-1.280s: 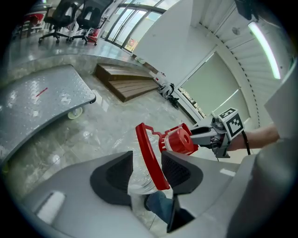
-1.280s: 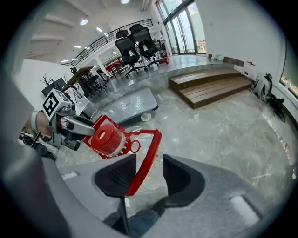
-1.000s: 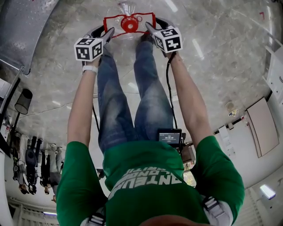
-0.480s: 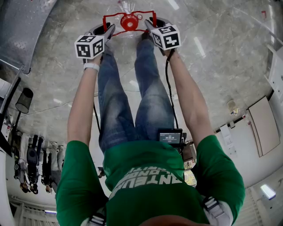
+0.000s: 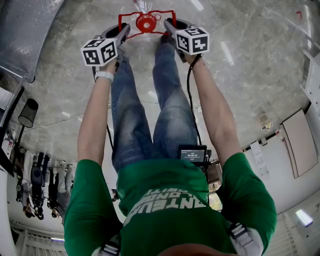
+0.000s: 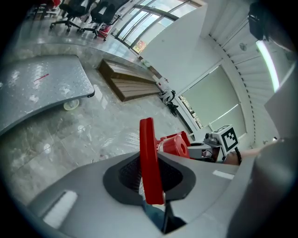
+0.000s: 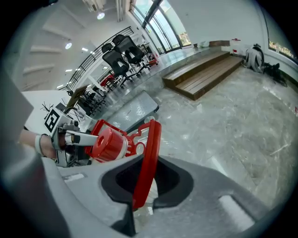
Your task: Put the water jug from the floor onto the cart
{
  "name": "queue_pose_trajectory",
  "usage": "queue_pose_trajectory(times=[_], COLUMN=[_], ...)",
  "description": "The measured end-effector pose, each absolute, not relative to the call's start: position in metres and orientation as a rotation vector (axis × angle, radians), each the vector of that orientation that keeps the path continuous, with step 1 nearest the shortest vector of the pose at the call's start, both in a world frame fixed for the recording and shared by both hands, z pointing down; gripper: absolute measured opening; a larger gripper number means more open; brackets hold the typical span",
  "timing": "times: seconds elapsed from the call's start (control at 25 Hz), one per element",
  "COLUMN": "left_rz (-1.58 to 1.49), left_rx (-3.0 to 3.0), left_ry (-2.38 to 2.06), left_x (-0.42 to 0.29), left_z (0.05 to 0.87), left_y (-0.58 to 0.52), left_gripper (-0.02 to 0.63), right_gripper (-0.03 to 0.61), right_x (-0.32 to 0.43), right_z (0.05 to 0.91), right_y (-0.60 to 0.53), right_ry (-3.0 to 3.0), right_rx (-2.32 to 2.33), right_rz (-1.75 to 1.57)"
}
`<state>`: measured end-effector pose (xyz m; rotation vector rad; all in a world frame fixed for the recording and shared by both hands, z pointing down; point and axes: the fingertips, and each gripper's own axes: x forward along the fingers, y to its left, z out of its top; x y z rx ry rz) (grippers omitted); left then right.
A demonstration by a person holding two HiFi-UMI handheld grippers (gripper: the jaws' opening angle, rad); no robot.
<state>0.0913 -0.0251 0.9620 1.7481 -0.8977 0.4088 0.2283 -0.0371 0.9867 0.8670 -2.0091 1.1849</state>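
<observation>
The water jug is clear, with a red cap (image 5: 146,23) and a red handle frame (image 5: 165,14), and stands on the marble floor in front of the person's feet. My left gripper (image 5: 123,33) is shut on the frame's left side, and the red strip (image 6: 150,162) runs between its pads. My right gripper (image 5: 167,26) is shut on the right side of the frame (image 7: 146,158). Both pairs of jaws have just been closing on the handle. The grey platform cart (image 6: 37,88) lies to the left.
The cart's deck (image 5: 22,35) fills the upper left of the head view. A low wooden step platform (image 6: 128,83) lies beyond it, with office chairs (image 7: 123,53) further back. A white cabinet (image 5: 297,142) stands at the right. The person's legs (image 5: 150,110) are just behind the jug.
Both grippers' jaws have closed in on the sides of the red handle frame, and both marker cubes have rolled slightly. The jug has barely shifted.
</observation>
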Motion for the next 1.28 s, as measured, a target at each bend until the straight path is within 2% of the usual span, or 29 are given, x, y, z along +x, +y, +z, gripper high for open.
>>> queue_pose_trajectory(times=[0.48, 1.08, 1.28], left_rz=[0.370, 0.134, 0.034], left_rx=[1.819, 2.034, 2.096], left_ry=[-0.918, -0.961, -0.976], left_x=[0.087, 0.092, 0.097], left_z=[0.873, 0.564, 0.489], left_y=[-0.030, -0.045, -0.064], left_gripper=[0.060, 0.066, 0.066], right_gripper=[0.046, 0.063, 0.064], right_x=[0.218, 0.216, 0.222], right_z=[0.897, 0.584, 0.507], right_y=[-0.047, -0.072, -0.091], right_ry=[-2.153, -2.456, -2.506], right_rx=[0.802, 0.735, 0.800], right_rz=[1.076, 0.696, 0.605])
